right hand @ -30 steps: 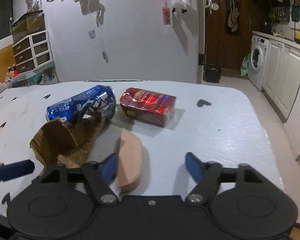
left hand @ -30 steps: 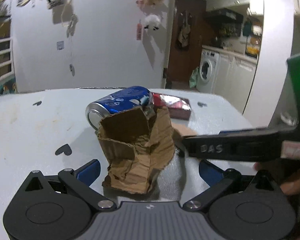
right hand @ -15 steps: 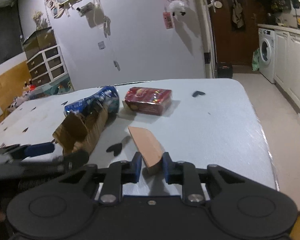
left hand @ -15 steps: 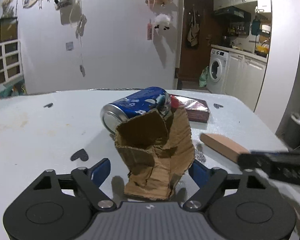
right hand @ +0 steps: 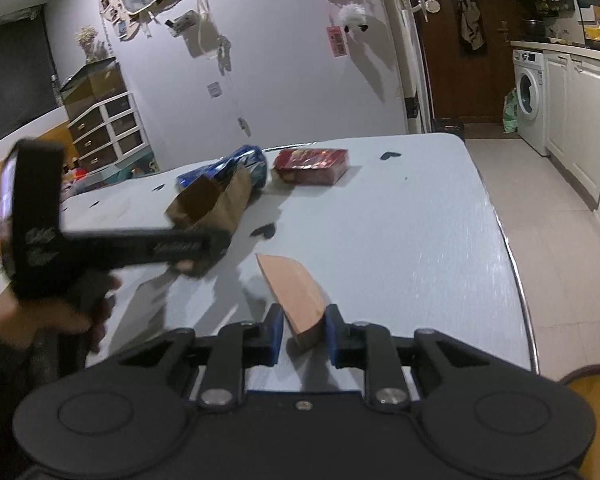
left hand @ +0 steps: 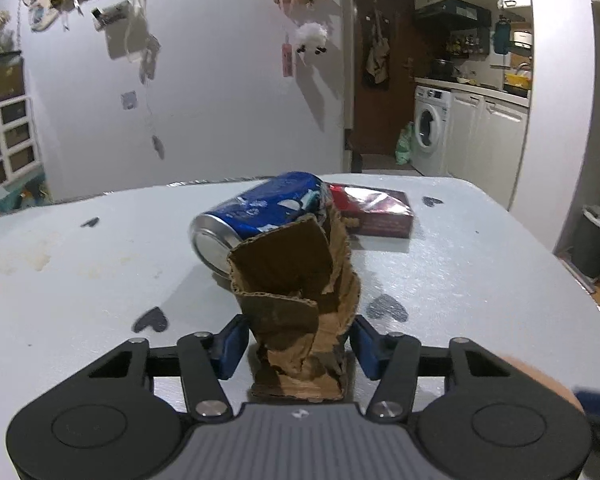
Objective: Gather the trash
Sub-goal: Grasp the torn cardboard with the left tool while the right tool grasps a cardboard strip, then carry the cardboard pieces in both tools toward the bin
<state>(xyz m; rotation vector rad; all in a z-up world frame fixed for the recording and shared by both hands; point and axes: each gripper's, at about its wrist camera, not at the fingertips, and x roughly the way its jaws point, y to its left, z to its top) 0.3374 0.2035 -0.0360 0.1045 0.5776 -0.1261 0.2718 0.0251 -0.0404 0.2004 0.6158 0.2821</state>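
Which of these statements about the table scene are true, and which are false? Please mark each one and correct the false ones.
1. The right gripper is shut on the tan flat piece. True.
2. The blue can stands upright. False: it lies on its side, behind the torn cardboard.
3. The red box lies on the table beyond the can. True.
4. The left gripper holds the red box. False: the cardboard is between its jaws, which have just been closing; whether its pads press it yet cannot be told.
5. A washing machine stands in the background. True.
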